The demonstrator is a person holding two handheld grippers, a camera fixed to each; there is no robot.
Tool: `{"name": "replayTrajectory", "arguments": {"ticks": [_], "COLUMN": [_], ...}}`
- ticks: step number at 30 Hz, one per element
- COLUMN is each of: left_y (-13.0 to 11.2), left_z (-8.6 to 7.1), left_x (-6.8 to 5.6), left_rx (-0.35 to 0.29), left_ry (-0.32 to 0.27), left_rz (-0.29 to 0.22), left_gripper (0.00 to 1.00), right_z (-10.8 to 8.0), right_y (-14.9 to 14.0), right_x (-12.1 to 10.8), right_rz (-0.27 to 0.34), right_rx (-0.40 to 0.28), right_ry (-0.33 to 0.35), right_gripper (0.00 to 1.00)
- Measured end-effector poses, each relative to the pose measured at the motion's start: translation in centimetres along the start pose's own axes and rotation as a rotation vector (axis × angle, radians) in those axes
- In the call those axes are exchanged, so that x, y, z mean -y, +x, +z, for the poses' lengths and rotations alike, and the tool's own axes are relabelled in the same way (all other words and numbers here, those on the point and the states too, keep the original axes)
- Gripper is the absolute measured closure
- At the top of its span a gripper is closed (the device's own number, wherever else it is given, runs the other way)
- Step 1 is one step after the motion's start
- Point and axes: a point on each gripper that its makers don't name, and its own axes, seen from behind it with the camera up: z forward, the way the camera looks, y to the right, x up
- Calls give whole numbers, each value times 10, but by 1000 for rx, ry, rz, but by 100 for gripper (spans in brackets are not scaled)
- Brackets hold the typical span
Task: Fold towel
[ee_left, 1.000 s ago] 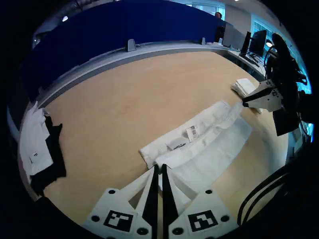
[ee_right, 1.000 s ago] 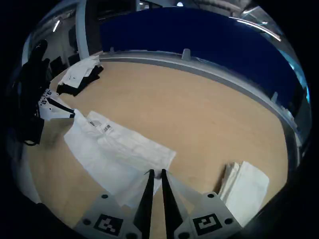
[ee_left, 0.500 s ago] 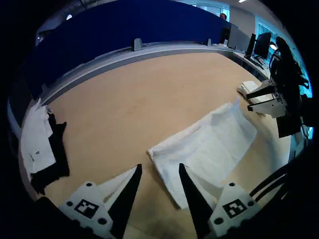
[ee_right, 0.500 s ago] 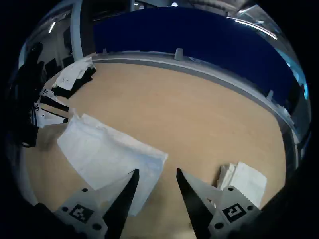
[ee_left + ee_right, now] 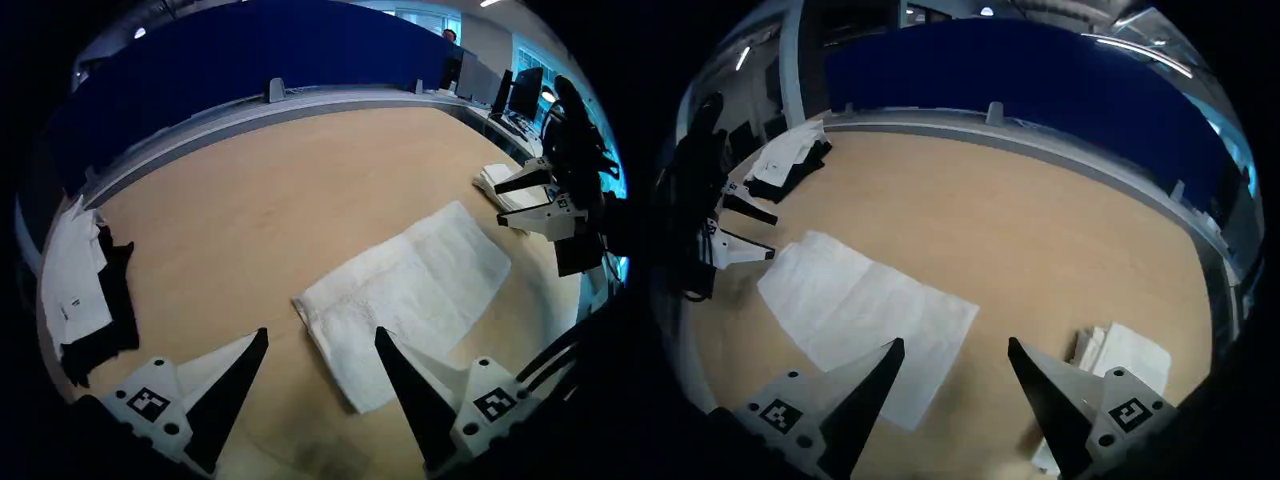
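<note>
A white towel (image 5: 404, 292) lies flat on the wooden table, folded to a long rectangle. In the right gripper view the same towel (image 5: 860, 312) spreads across the lower left. My left gripper (image 5: 318, 342) stands open just short of one short end of the towel, nothing between its fingers. My right gripper (image 5: 954, 352) stands open at the other end, its left finger over the towel's corner. Each gripper shows far off in the other's view: the right gripper (image 5: 520, 200) and the left gripper (image 5: 748, 232), both open.
A pile of white and black cloths (image 5: 84, 292) lies at the table's left edge, seen as cloths (image 5: 788, 160) in the right gripper view. A stack of folded white towels (image 5: 1120, 356) sits near my right gripper. A blue partition (image 5: 240, 56) runs along the far edge.
Both grippers let go of the towel and opened wide. The folded half dropped flat over the lower half, hiding the label. Both grippers have drawn back a little.
</note>
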Motion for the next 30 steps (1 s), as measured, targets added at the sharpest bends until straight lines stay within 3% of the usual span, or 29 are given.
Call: {"name": "replayTrajectory", "arguments": {"ticks": [9, 21, 30], "left_y": [-9, -43, -61], "left_z": [-15, -38, -55], "left_x": [4, 7, 9], "left_rx": [-4, 11, 9], "left_ry": [17, 45, 78], "left_rz": [-18, -80, -118], "left_gripper": [0, 0, 0], "right_z": [-10, -27, -32], "right_y": [-11, -40, -49], "right_x": [6, 19, 25], "right_rz": [-11, 8, -22], "right_rx": [10, 33, 47], "right_ry": [4, 15, 37], "right_gripper": [0, 0, 0]}}
